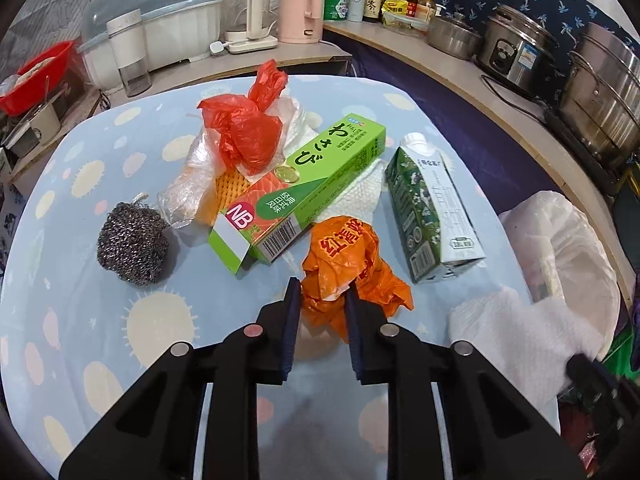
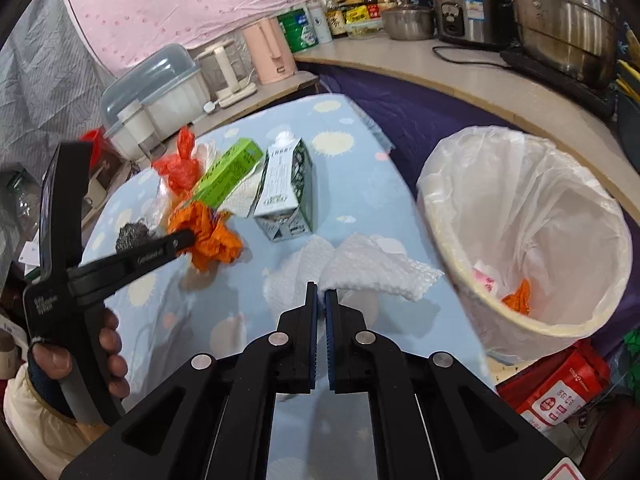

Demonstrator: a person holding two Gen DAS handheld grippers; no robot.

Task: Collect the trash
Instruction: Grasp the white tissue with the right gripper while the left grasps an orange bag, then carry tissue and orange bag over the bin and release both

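Observation:
My left gripper (image 1: 322,292) is closed around a crumpled orange wrapper (image 1: 344,268), which rests on the blue tablecloth; it also shows in the right wrist view (image 2: 212,236). My right gripper (image 2: 321,292) is shut on a white paper towel (image 2: 360,268) and holds it just above the table beside the bin (image 2: 532,320) lined with a white bag. Behind the orange wrapper lie a green wasabi box (image 1: 304,192), a green and white carton (image 1: 432,208), a red plastic bag (image 1: 248,132), a steel scourer (image 1: 132,240) and clear plastic (image 1: 192,184).
The bin holds an orange scrap (image 2: 518,298) and paper. A curved counter (image 1: 520,120) with steel pots runs along the right. Kettles and a dish rack (image 1: 160,36) stand behind the table. A red packet (image 2: 560,388) lies on the floor by the bin.

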